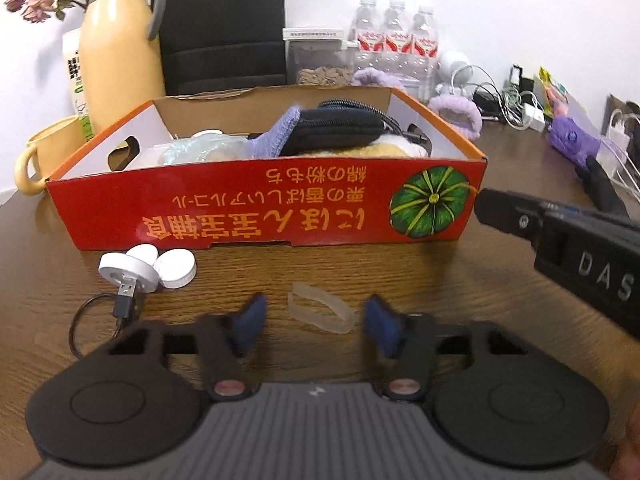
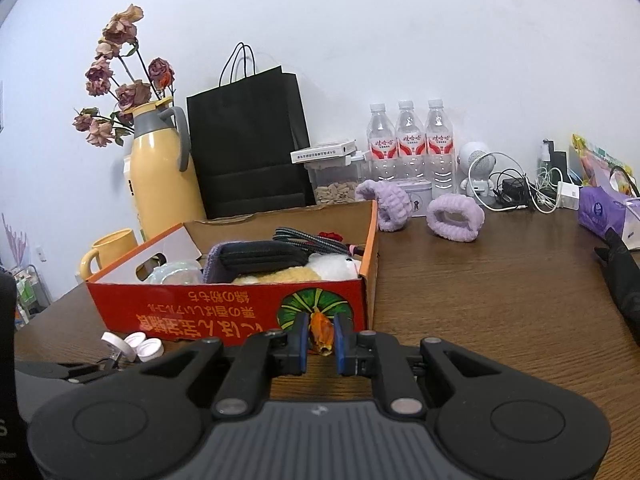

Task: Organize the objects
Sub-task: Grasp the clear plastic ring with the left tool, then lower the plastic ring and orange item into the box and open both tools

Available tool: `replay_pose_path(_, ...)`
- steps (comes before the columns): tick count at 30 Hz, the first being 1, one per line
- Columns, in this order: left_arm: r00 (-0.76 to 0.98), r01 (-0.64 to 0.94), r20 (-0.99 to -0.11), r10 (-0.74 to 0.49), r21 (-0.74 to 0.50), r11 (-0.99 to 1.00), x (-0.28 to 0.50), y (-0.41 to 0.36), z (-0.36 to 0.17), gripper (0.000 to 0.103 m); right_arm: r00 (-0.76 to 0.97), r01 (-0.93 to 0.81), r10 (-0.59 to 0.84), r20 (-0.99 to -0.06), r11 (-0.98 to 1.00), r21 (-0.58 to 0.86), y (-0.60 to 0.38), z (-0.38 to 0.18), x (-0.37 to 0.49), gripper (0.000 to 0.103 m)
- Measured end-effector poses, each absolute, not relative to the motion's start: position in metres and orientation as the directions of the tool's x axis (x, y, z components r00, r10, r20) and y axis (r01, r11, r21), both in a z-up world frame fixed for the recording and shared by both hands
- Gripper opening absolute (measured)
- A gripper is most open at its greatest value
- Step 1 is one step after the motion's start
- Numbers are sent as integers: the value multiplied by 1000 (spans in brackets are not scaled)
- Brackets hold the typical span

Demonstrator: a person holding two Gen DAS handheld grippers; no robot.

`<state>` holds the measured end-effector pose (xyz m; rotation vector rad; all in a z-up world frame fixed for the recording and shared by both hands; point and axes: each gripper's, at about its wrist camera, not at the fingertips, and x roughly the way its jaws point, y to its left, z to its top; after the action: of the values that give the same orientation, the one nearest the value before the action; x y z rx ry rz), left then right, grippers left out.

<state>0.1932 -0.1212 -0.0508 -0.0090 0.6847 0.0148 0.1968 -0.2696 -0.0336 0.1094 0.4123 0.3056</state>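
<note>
We hold a small orange piece (image 2: pixel 321 332) pinched between the closed jaws of the right gripper (image 2: pixel 321 338), low in front of the red cardboard box (image 2: pixel 224 312) and close to its front wall. What the piece is, we cannot tell; it looks thin and light. The left gripper (image 1: pixel 316 320) has its jaws spread wide, flanking a clear plastic clip (image 1: pixel 320 312) that lies on the table (image 1: pixel 400 272) between the blue pads, not yet touched.

The step in hand, as we judge it, is carrying the orange piece up over the box's front wall and dropping it inside. To do that well we lift first, straight up, until the piece clears the rim, then move forward; going forward too early would knock it against the printed wall. The box is already crowded with a black pouch (image 2: pixel 260 258), a purple cloth (image 2: pixel 214 266) and plush items (image 2: pixel 304 270), so we aim for the near right corner and release low, so the piece cannot bounce out.

We keep the left gripper steady over the clip, away from the white caps (image 1: pixel 160 268) and USB cable (image 1: pixel 124 304) beside it.
</note>
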Motion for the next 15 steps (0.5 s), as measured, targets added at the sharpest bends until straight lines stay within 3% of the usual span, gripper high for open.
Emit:
replay_pose_path(2,776,-20,-631,6,-15,1000,192,-120,-50,15,872,-272,315,-375,948,165,-269,-33,196,12)
replay_pose_path(4,778,-27,-629,1,-32,999,190,-117,-49,6,872,-275,318,-372,947,164,-269,-33,196,12)
replay_pose_path(15,838,22,-540,-81,-116,993,168,-103,-31,6,874,-289,330,-356,943,164,-269,-31,193,12)
